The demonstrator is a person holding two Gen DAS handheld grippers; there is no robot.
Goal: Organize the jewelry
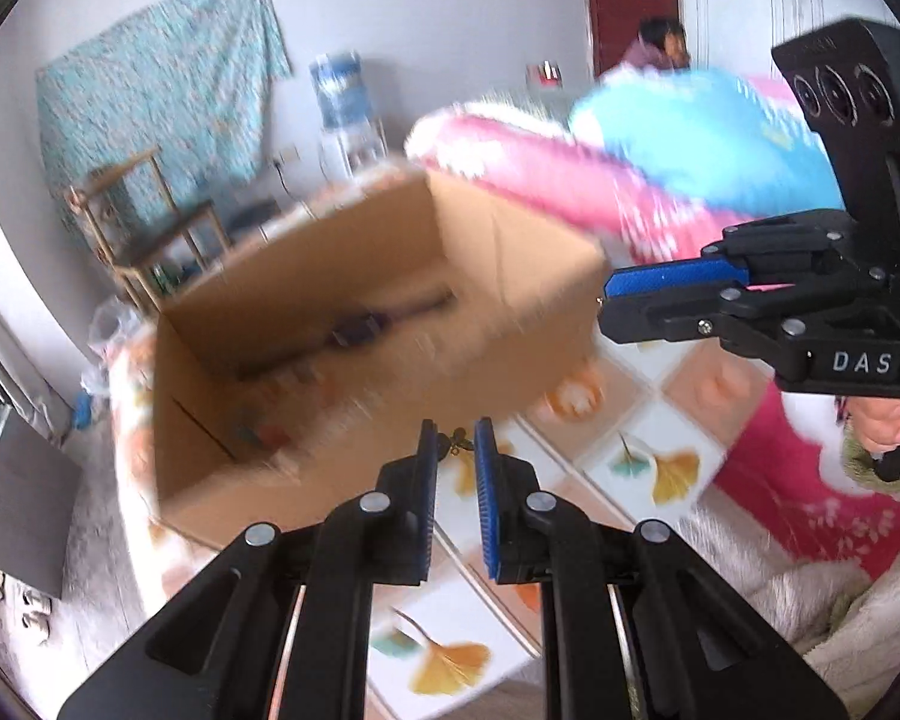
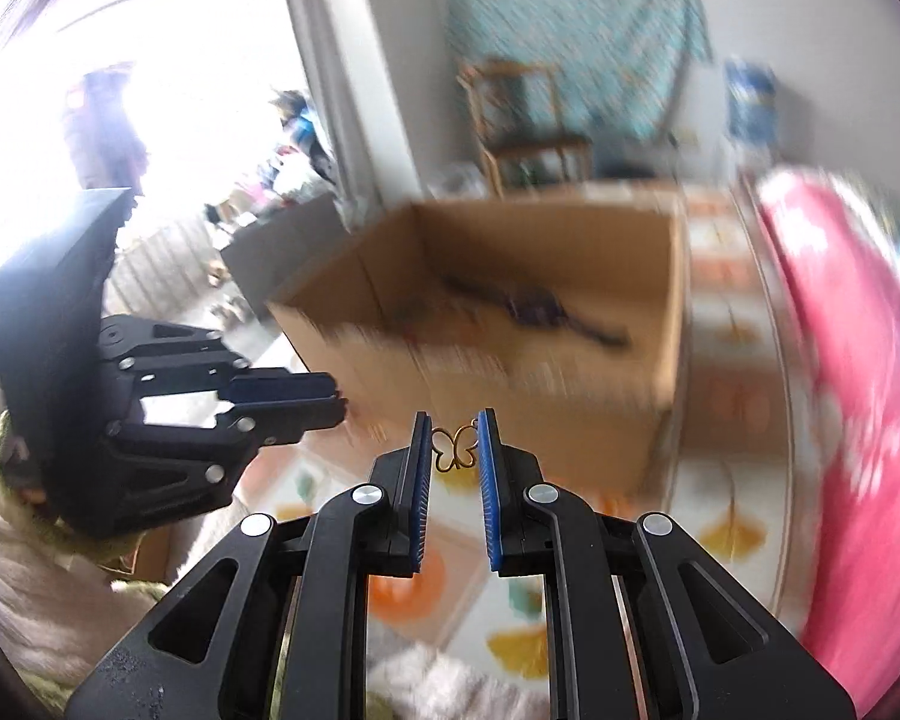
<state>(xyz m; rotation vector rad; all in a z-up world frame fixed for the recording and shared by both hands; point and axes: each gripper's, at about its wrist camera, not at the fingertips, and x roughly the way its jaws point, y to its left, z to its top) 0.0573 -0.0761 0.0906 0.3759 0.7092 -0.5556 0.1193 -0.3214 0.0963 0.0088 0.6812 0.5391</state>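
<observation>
My right gripper (image 2: 455,441) is shut on a small gold butterfly-shaped piece of jewelry (image 2: 453,449), pinched between its blue pads above the leaf-patterned cover. My left gripper (image 1: 455,441) is shut on another small gold piece (image 1: 457,443), dark and hard to make out. An open cardboard box (image 1: 354,324) stands just ahead of both grippers, with dark items (image 1: 360,324) blurred on its bottom. In the left wrist view the right gripper (image 1: 609,294) reaches in from the right, and in the right wrist view the left gripper (image 2: 336,399) comes in from the left beside the box (image 2: 510,312).
Pink and blue bedding (image 1: 660,162) is piled behind and to the right of the box. A wooden chair (image 1: 144,222) and a water dispenser (image 1: 345,108) stand by the far wall. A person (image 1: 660,45) sits far back near a red door.
</observation>
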